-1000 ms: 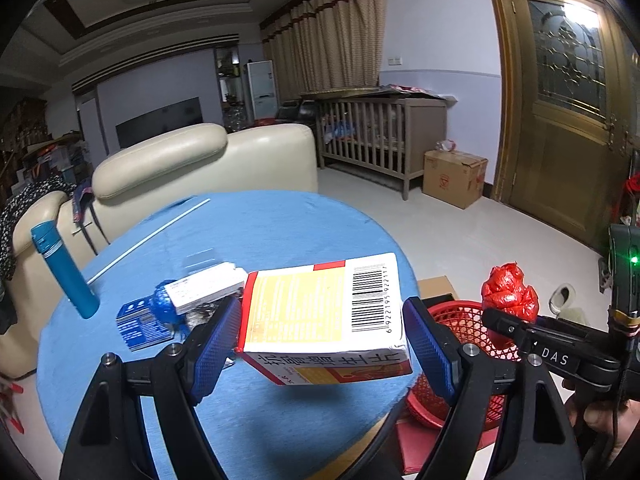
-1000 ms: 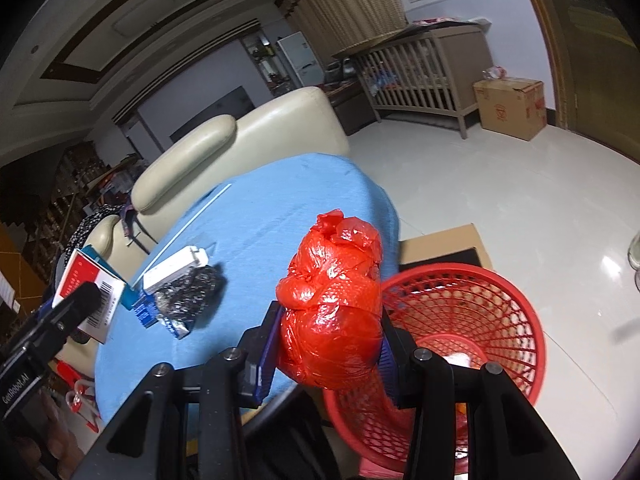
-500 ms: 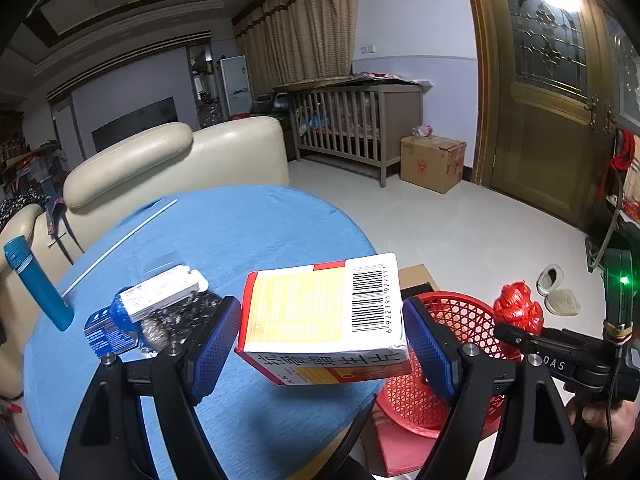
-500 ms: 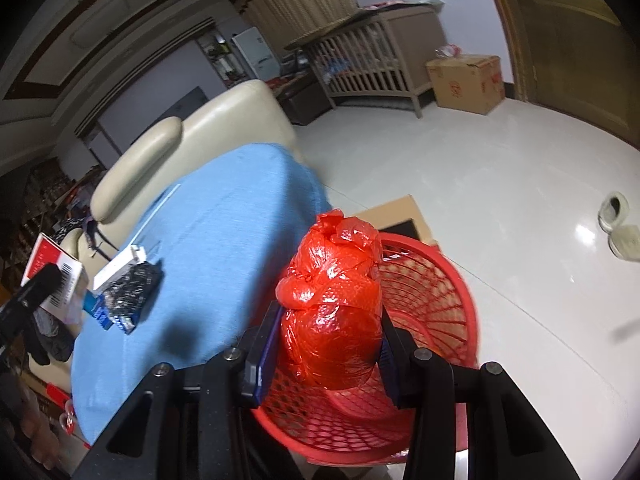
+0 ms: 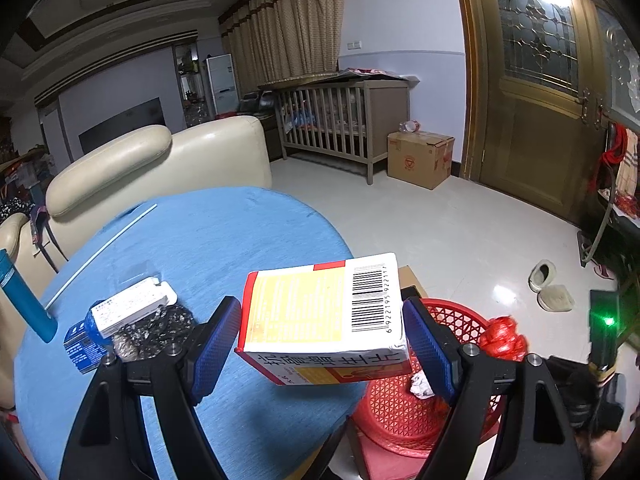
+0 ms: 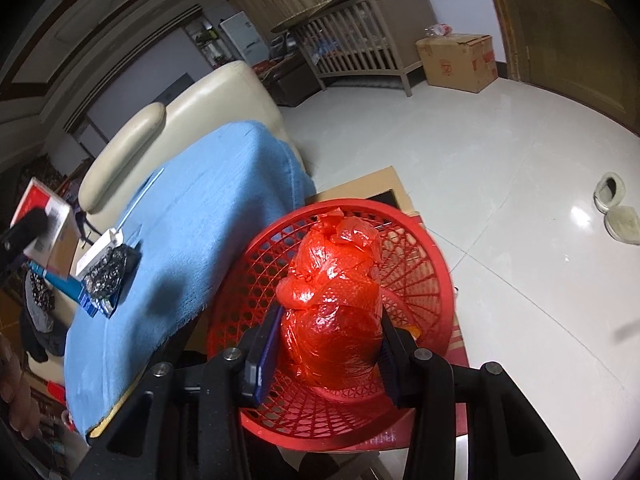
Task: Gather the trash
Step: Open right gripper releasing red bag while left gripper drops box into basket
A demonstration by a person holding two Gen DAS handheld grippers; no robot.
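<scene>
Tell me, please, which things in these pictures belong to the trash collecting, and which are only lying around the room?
Belong to the job:
- red basket
- red bag, gripped by the right gripper
- medicine box, gripped by the left gripper
- small packets on the blue table

Just lying about:
- sofa
- crib
- cardboard box
- slippers

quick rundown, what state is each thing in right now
left claw: shut on the medicine box
medicine box: held above the table edge
right claw: shut on the red bag
red bag: knotted, held over the red basket
red basket: upright on the floor, some trash inside
</scene>
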